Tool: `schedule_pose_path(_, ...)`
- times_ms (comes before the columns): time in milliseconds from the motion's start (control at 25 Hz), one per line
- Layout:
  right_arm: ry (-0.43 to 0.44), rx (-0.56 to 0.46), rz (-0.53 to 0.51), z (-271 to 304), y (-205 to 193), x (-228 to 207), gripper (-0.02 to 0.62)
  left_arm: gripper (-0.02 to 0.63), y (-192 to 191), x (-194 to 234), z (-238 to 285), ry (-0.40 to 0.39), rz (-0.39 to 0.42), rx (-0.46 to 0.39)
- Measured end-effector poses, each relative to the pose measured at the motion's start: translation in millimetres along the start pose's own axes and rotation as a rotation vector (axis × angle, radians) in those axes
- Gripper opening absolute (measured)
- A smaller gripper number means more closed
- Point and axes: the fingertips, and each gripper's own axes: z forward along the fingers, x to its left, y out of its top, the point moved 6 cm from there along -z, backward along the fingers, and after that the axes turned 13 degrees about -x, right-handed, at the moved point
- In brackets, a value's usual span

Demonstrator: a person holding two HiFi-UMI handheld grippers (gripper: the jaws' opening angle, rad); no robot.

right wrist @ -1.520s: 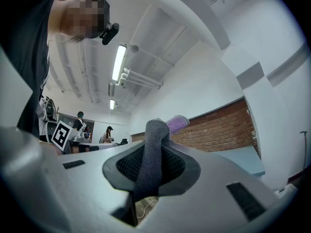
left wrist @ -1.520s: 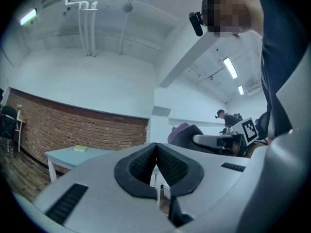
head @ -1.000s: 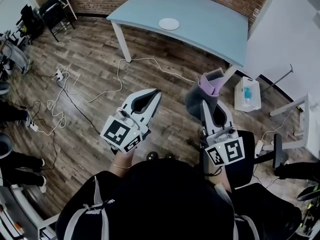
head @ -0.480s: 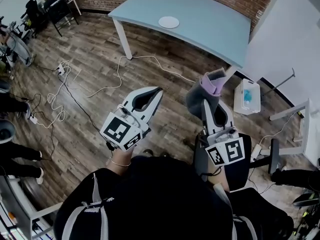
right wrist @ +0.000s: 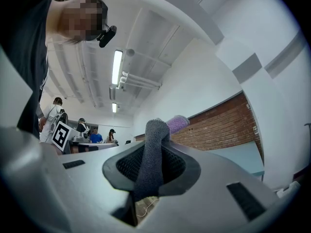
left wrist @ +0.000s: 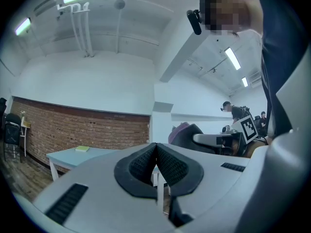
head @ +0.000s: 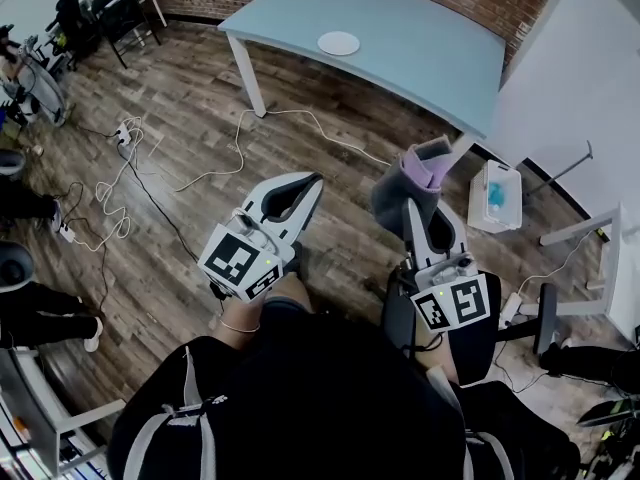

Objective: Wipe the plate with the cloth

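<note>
Two hand-held grippers above a wood floor (head: 190,88); the right gripper (head: 425,206) grips a cloth (head: 418,171), the plate (head: 338,44) far ahead
Only the head view shows the white plate, on a pale blue table (head: 420,48) well beyond both grippers' tips. The right gripper view shows its jaws clamped on the grey and purple cloth, which stands up past the tips. The left gripper view shows the left gripper (left wrist: 156,145) with pads pressed together, nothing between
</note>
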Motion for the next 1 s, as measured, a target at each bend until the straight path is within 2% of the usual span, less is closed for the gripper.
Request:
schedule_pose_path(480, -0.015, 0.007, -0.020, 35, -19, -18, 0.066, 0.008, -15, 42, 27, -0.024, -0.008, -0.008)
schedule_pose_path(1000, -0.035, 0.033, -0.038, 107, -58, -41, 0.066, 0.008, -40, 122, 57, -0.040, -0.025, -0.006)
